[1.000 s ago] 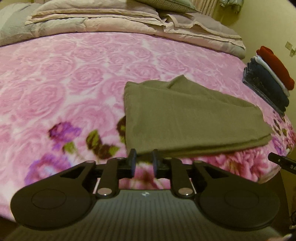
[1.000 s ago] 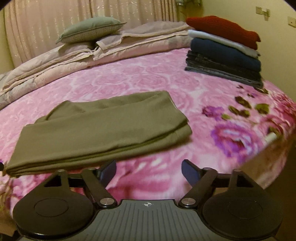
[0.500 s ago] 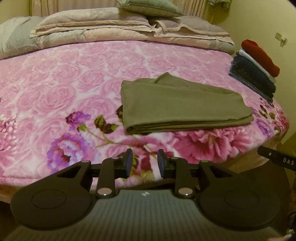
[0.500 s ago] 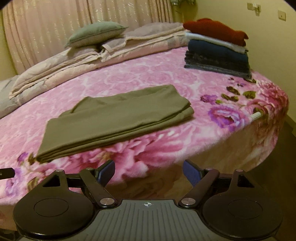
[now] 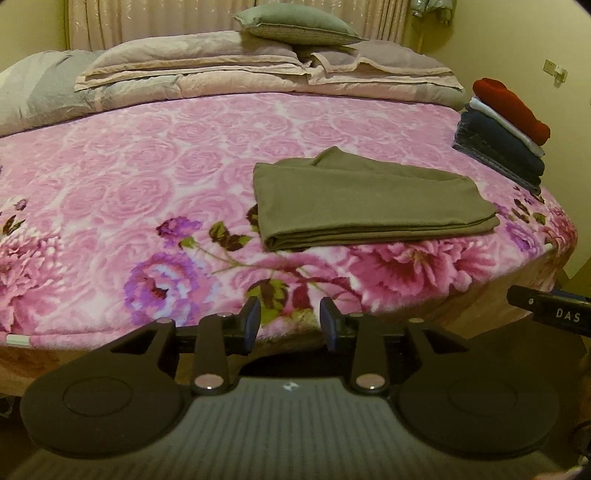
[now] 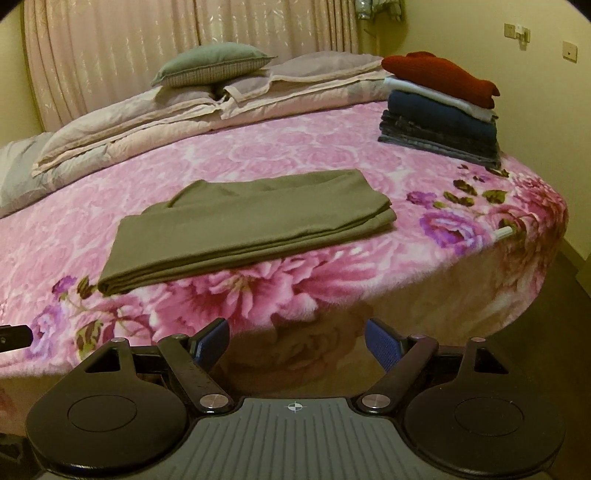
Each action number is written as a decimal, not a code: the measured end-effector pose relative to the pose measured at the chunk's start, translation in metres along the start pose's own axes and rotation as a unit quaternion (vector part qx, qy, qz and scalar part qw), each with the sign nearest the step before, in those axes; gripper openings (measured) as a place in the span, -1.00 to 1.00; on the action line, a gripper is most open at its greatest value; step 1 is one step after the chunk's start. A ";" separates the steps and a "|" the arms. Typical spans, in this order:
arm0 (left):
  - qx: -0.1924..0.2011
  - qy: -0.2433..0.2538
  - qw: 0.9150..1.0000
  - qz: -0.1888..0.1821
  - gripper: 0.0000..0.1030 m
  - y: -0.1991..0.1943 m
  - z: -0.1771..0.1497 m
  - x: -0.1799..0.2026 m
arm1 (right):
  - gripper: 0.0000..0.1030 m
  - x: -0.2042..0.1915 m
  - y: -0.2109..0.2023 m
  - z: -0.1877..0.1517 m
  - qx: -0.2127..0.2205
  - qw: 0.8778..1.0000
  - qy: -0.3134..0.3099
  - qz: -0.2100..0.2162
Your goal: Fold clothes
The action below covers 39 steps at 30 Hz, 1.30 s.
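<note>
Bedroom with yellowish walls and pale pleated curtains [image 6: 184, 55] behind the bed. Pink rose-patterned blanket [image 5: 147, 166] spread across the whole mattress, with larger purple and magenta flowers printed along the near edge. At the head end, a folded beige quilt [image 5: 229, 74] with a green pillow [image 5: 295, 29] resting on top.

On the blanket, near the front edge, an olive-green garment [image 5: 369, 199] lying flat, folded into a long rectangle, layered edges facing forward, one corner of an inner layer peeking up along the far side. Same garment [image 6: 251, 225] in the right wrist view, running slantwise, nothing touching it.

Well apart from it, at the right corner of the bed, a stack of folded clothes [image 6: 439, 110]: red piece on top, white below, then dark blue, dark grey at the bottom. Same stack [image 5: 506, 129] at the right edge in the left wrist view.

Left gripper [image 5: 290, 325] held off the front edge of the bed, fingers parted by a modest gap, grasping nothing. Right gripper [image 6: 297, 341] likewise off the bed edge, blue-padded fingers [image 6: 382, 343] spread wide, holding nothing. Both clear of the garment.
</note>
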<state>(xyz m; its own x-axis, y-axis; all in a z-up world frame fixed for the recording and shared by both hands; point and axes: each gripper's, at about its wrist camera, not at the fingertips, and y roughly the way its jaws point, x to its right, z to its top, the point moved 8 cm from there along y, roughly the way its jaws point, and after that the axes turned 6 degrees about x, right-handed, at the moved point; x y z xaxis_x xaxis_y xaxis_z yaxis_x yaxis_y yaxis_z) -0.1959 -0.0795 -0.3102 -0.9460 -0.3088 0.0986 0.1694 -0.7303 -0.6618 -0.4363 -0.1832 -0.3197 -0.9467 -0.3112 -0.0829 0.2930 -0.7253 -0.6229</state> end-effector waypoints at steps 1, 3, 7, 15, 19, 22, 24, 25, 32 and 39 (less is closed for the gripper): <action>0.001 0.001 1.000 0.001 -0.40 -0.001 0.000 0.000 | 0.62 0.000 -0.001 -0.001 0.000 1.000 -0.001 0.000; 0.002 0.002 1.000 0.002 -0.39 -0.003 -0.001 0.000 | 0.62 0.000 -0.002 -0.002 0.000 1.000 -0.001 0.000; 0.003 0.006 1.000 0.005 -0.37 -0.004 0.000 0.000 | 0.62 -0.001 -0.001 -0.004 -0.002 1.000 -0.001 0.002; -0.003 0.010 1.000 0.008 -0.37 0.003 0.001 0.001 | 0.63 0.003 0.005 -0.004 -0.010 1.000 -0.002 -0.003; -0.010 0.012 1.000 0.008 -0.37 0.009 0.001 0.001 | 0.63 0.006 0.011 -0.004 -0.016 1.000 -0.002 -0.007; -0.016 0.013 1.000 0.010 -0.37 0.015 0.002 0.001 | 0.63 0.009 0.016 -0.005 -0.021 1.000 0.000 -0.010; -0.020 0.014 1.000 0.010 -0.37 0.020 0.002 0.001 | 0.63 0.010 0.020 -0.004 -0.024 1.000 0.001 -0.012; -0.022 0.014 1.000 0.011 -0.37 0.023 0.003 0.001 | 0.63 0.011 0.022 -0.004 -0.025 1.000 0.001 -0.013; -0.033 0.013 0.999 0.005 -0.37 0.042 0.006 0.001 | 0.63 0.024 0.042 -0.003 -0.038 0.999 0.011 -0.022; -0.001 -0.031 0.999 -0.043 -0.37 0.059 0.024 -0.005 | 0.63 0.055 0.062 0.018 0.006 0.991 0.131 0.041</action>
<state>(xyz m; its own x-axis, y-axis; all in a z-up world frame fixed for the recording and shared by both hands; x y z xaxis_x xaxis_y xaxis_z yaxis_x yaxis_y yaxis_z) -0.1746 -0.1362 -0.3318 -0.9381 -0.2815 0.2016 0.0865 -0.7543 -0.6508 -0.4677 -0.2565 -0.3486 -0.9217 -0.1996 -0.3325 0.3696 -0.7117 -0.5974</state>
